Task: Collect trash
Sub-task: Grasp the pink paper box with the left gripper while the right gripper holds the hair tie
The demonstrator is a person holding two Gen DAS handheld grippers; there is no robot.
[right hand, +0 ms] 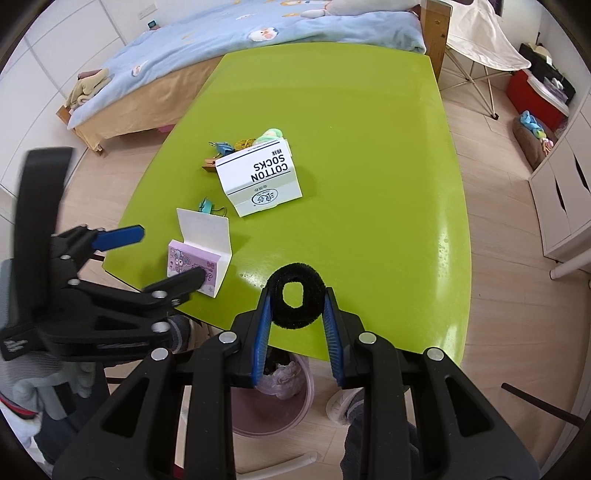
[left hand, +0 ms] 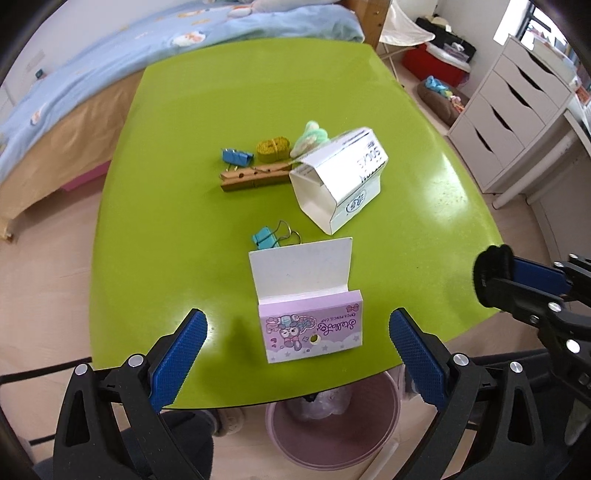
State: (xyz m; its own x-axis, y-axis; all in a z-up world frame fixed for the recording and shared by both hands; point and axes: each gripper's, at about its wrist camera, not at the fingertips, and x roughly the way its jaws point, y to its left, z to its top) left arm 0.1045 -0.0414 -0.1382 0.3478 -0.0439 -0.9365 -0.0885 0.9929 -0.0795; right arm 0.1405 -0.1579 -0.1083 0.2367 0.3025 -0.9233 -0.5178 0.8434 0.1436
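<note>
Below the desk (left hand: 177, 229) edge, I see the pink bin (right hand: 273, 417) holding crumpled plastic. My right gripper (right hand: 298, 295) pinches the black fuzzy ring (right hand: 295, 312), hole facing me, over the desk's near edge. My left gripper (left hand: 297, 328) gapes wide around the lilac pencil-cap box (left hand: 312, 326), flap up.

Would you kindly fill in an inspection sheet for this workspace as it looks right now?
Surface: green table, glossy, mostly bare.
Job's things: open pink pencil-cap box near the front edge; white cotton socks box lying open mid-table; black fuzzy ring; pink bin on the floor under the front edge, with a bag in it.
Clutter: two blue binder clips, wooden clothespin, yellow-green roll, pale green fluffy item.
Grippers: left claw open, straddling the pink box; right claw shut on the black ring.
Cables: nothing seen.
Surroundings: bed with blue blanket, white drawers, folding chair.
</note>
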